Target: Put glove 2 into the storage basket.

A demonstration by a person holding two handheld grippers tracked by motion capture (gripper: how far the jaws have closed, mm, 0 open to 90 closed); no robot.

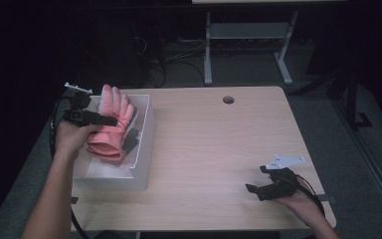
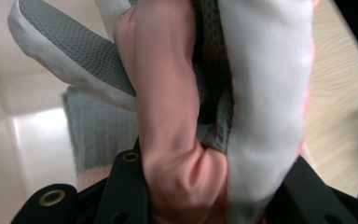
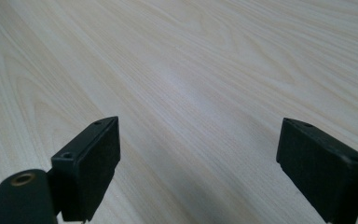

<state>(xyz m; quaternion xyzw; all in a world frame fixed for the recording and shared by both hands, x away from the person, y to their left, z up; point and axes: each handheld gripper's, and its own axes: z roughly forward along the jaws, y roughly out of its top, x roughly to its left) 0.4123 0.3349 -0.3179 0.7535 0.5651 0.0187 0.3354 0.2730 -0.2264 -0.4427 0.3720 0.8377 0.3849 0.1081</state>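
Pointing fingertips away, pink glove (image 1: 112, 124) stands lengthwise.

Table (image 1: 214, 149): spans the middle of the high view, from centre left to lower right.
Box (image 1: 142, 149): stands on the table's left end, at the left of the frame.
Glove (image 1: 112, 124): above the box opening, clamped between the jaws of the left gripper (image 1: 87, 117); its fingers point toward the upper part of the frame.
Left gripper: just left of the glove, over the box's left edge.
Right gripper (image 1: 266, 186): low over the table's lower right corner, well apart from the box, jaws spread with bare tabletop between them.
Cable hole (image 1: 228, 99): near the table's far edge, right of the box.
Desk frame (image 1: 248, 45): behind the table, upper centre.
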